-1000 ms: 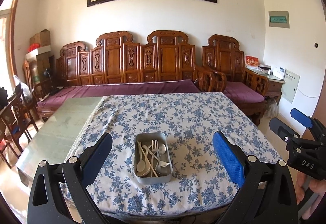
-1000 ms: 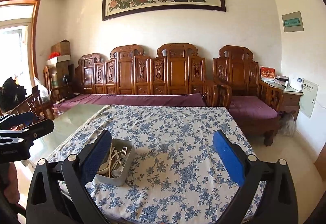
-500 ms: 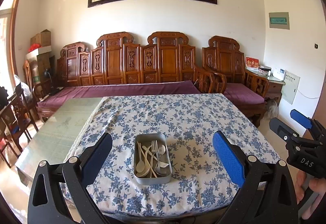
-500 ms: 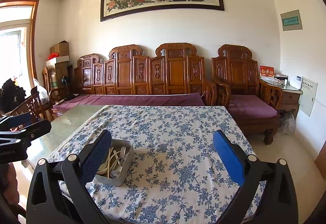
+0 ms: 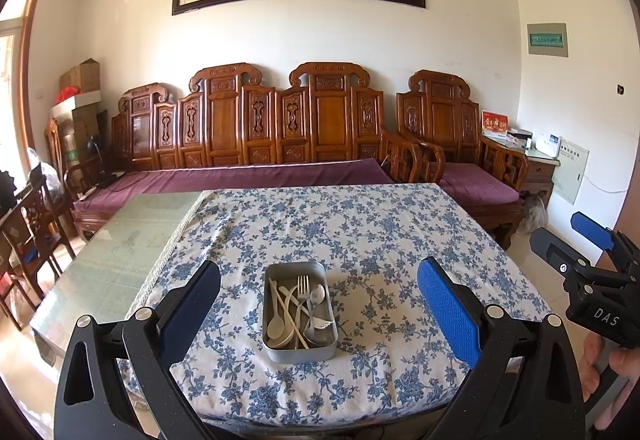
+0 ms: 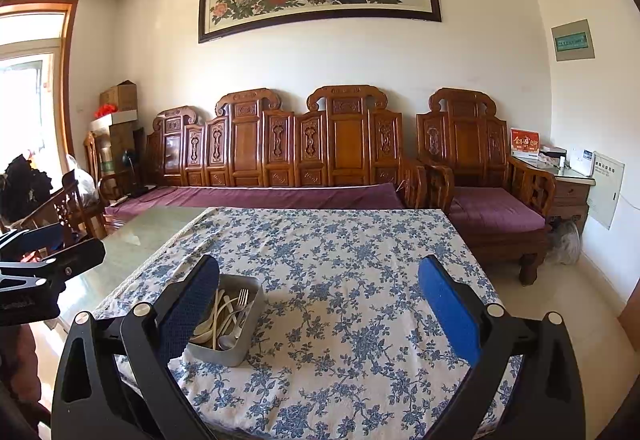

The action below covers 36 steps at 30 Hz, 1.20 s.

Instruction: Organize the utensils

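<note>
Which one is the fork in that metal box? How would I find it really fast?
Start at the table with the blue flowered cloth and look near its front edge for the grey metal box. Among the pale spoons and sticks piled inside, the fork lies in the middle, pointing away. It is shiny metal and its far end splits into prongs.

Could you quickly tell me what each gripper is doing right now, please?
Left gripper: open, holding nothing, held above the metal tin of utensils.
Right gripper: open, holding nothing, over the floral tablecloth.
</note>
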Tool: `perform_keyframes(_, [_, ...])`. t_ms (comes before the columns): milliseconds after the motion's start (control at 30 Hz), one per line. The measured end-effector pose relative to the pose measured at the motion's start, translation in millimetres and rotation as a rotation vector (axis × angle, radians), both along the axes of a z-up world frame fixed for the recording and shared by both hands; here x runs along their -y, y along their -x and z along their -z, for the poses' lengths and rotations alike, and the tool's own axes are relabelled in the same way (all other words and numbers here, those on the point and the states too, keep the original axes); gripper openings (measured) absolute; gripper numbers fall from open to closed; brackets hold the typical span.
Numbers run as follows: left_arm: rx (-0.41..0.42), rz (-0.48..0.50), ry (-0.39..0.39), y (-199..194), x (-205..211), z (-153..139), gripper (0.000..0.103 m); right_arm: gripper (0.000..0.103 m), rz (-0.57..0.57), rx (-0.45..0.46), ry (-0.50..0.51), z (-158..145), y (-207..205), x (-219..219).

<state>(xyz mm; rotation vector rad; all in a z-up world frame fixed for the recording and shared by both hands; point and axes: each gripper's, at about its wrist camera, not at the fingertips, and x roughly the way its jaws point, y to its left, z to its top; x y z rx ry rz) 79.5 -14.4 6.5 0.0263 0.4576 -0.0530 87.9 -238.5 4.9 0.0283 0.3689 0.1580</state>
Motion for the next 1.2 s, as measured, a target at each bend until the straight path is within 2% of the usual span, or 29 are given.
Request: perform_keyframes(1200, [0.017,-0.005,-0.015,4.7,1.7,-4.8,0.095,0.1,-0.008,0.006,-0.008,-4.0,1.3,-3.9])
